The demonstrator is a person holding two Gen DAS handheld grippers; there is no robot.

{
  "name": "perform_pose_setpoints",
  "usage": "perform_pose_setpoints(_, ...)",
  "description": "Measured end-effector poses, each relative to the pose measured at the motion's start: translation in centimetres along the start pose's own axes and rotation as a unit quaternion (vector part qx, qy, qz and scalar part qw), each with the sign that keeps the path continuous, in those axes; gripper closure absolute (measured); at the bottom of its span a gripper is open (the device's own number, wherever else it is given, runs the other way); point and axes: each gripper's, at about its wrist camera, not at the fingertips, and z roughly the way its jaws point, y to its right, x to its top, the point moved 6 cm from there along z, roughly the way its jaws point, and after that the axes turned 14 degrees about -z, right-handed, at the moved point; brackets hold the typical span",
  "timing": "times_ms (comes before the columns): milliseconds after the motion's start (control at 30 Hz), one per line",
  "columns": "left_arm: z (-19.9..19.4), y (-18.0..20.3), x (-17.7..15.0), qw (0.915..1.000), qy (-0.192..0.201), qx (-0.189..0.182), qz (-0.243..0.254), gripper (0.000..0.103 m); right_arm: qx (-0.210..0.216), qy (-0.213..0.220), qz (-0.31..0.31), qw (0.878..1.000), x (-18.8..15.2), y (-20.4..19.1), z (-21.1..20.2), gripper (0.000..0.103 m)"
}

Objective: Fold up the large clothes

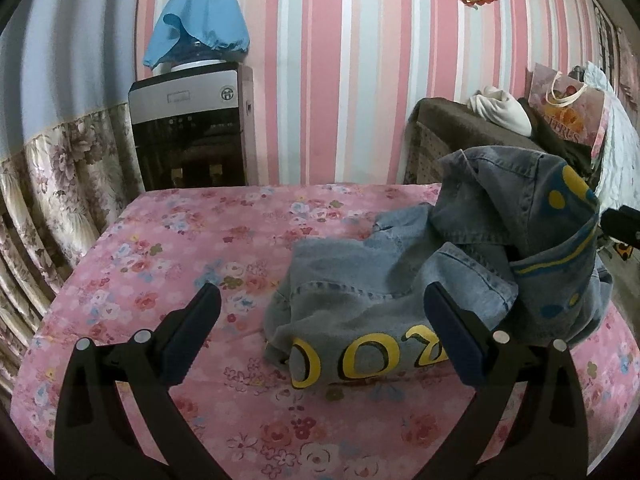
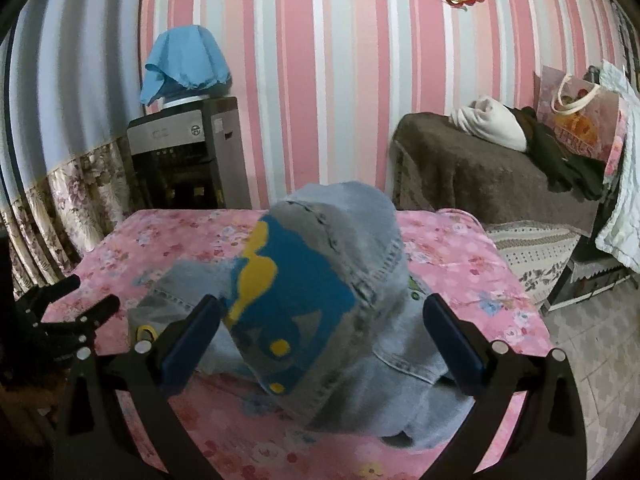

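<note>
- On the bed with the pink floral sheet lies a crumpled denim jacket, light blue-grey with yellow lettering along its near edge and blue and yellow printed patches.
- Seen from the left wrist camera, the jacket sits on the right half of the bed, its right portion bunched up higher than the flat left portion.
- Left gripper hovers just above the near edge of the jacket with its 2 fingers spread wide and nothing between them; the lettering shows through the gap.
- Right gripper likewise has its fingers wide apart; a raised, blurred fold of the jacket with a blue and yellow patch fills the space between them, but neither pad is seen pressing on the cloth.
- From the right wrist camera, the left gripper appears at the far left edge, beside the jacket's left end.
- Behind the bed, a water dispenser stands against the pink striped wall, its bottle covered by a blue cloth.
- To the right, a brown-covered sofa carries a cream bundle, dark clothing and a printed gift bag.
</note>
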Motion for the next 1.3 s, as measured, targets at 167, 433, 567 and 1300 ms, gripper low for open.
perform_pose_setpoints(167,0.5,-0.1,-0.1,1.0000,-0.005,-0.001,-0.002,0.003,0.001,0.011,-0.024,1.000,1.2,-1.5,1.1,0.002)
perform_pose_setpoints(433,1.5,1.3,-0.8,0.9998,-0.016,-0.011,0.007,0.003,-0.028,-0.033,-0.037,0.998,-0.6,0.9,3.3,0.077)
perform_pose_setpoints(567,2.3,3.4,-1.6,0.9991,-0.029,-0.023,0.021,0.003,-0.062,-0.034,-0.034,0.997,-1.9,4.6,2.3,0.092)
perform_pose_setpoints(1300,8.7,14.8,-5.5,0.9896,-0.047,-0.068,0.118,0.019,-0.036,-0.004,0.020,0.999,-4.9,11.9,1.4,0.093)
